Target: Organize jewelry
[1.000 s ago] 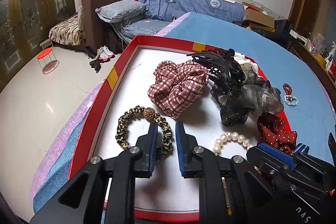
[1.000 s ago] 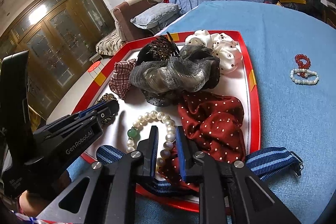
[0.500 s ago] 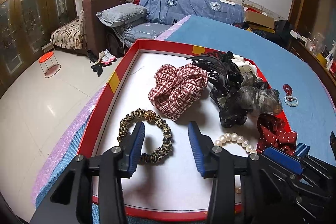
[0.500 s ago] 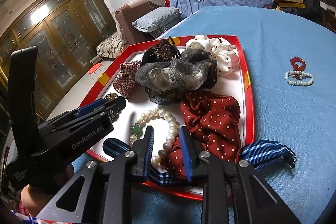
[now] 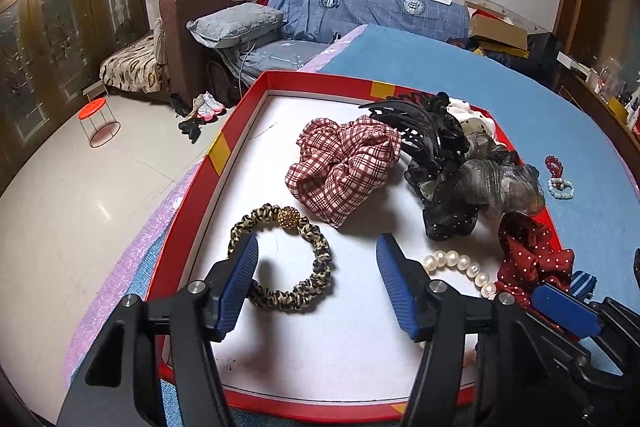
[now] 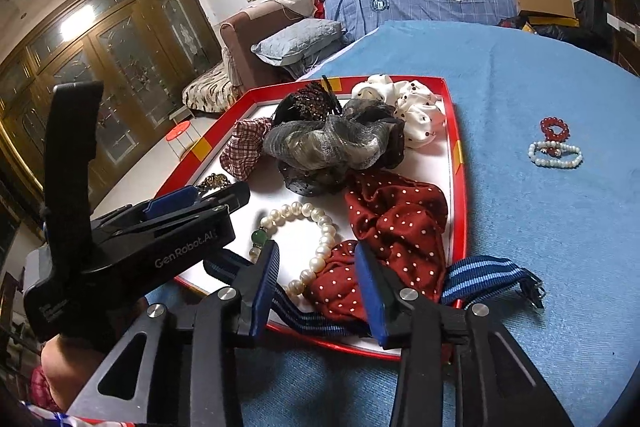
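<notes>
From the left wrist camera, the left gripper point(image 5: 316, 259) hangs over the near end of a red-rimmed tray point(image 5: 218, 157) on a blue cloth-covered table point(image 5: 460, 95), its blue-padded jaws opening and pressing on nothing; the leopard-print hair tie point(image 5: 282, 259) with its gold bead lies flat on the white tray floor, its right part between the jaws and its left side passing behind the left pad; farther in lie a red plaid scrunchie point(image 5: 344, 169), a black claw clip point(image 5: 416, 131) and a grey gauze scrunchie point(image 5: 500, 187), heaped against each other; a pearl bracelet point(image 5: 460, 267) lies just beside the right jaw, next to a red polka-dot scrunchie point(image 5: 532, 255); the other tool's blue pad shows at the lower right corner. From the right wrist camera, the right gripper point(image 6: 316, 283) is over the tray's near rim, jaws likewise opening with no pad pressing; between them lie the lower end of the pearl bracelet point(image 6: 320, 227) with its green bead and a fold of the red polka-dot scrunchie point(image 6: 400, 219); a blue striped strap point(image 6: 484, 275) runs under the scrunchie and out over the rim onto the table; a white dotted scrunchie point(image 6: 412, 107) sits in the tray's far corner; well apart on the cloth, a red bead bracelet point(image 6: 554, 129) touches a white bead bracelet point(image 6: 556, 155); the left gripper point(image 6: 208, 201) enters from the left.
</notes>
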